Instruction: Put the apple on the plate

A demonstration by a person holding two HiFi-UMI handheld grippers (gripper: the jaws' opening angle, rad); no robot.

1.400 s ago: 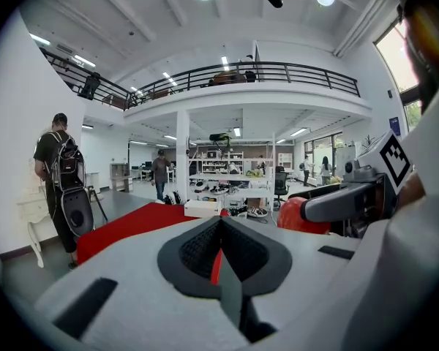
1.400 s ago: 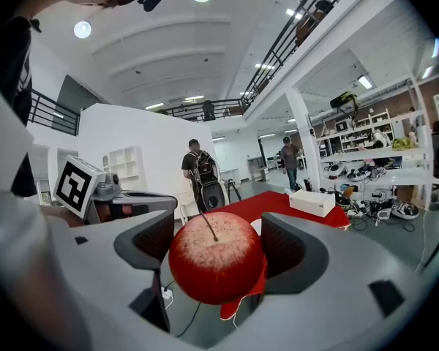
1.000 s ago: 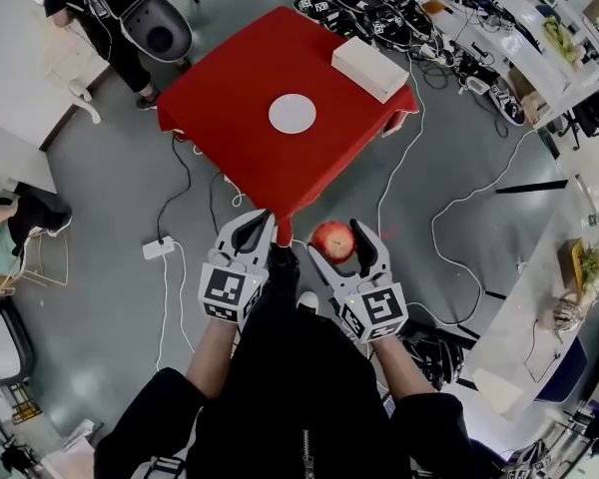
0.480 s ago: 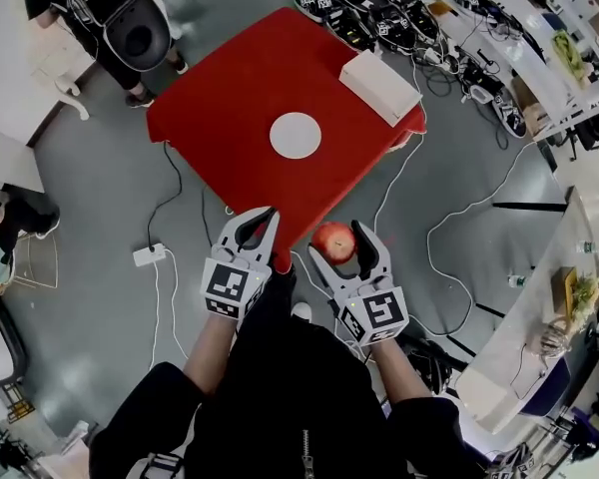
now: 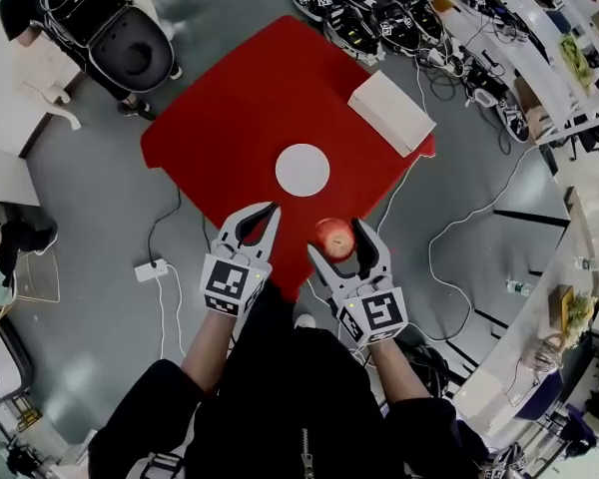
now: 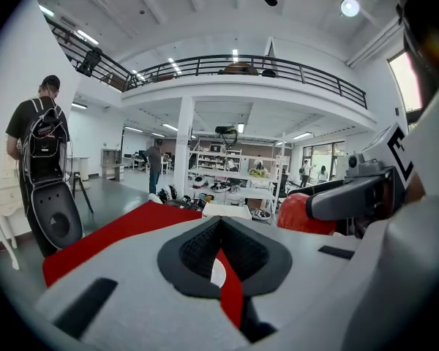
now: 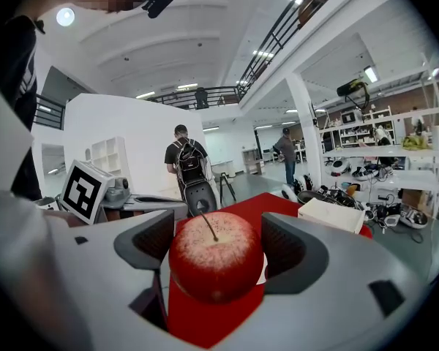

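Observation:
A red apple [image 5: 333,238] with a thin stem is clamped between the fingers of my right gripper [image 5: 337,234], which is shut on it. From the right gripper view the apple [image 7: 216,265] fills the gap in that gripper [image 7: 218,251]. It hangs over the near corner of the red table [image 5: 230,118]. The round white plate [image 5: 302,169] lies bare on the cloth, a short way beyond the apple. My left gripper [image 5: 263,212] is shut with nothing in it, level with the right one over the table's near edge. In its own view the left gripper [image 6: 219,222] shows its tips meeting.
A white box [image 5: 391,113] lies at the table's right corner. Cables and a power strip [image 5: 148,269] lie on the grey floor. A black round-topped case [image 5: 130,53] stands at the upper left beside a person. Benches with clutter [image 5: 459,28] line the upper right.
Both grippers, with the apple still held, have come forward from over the floor to the table's near corner. The plate now lies closer to them.

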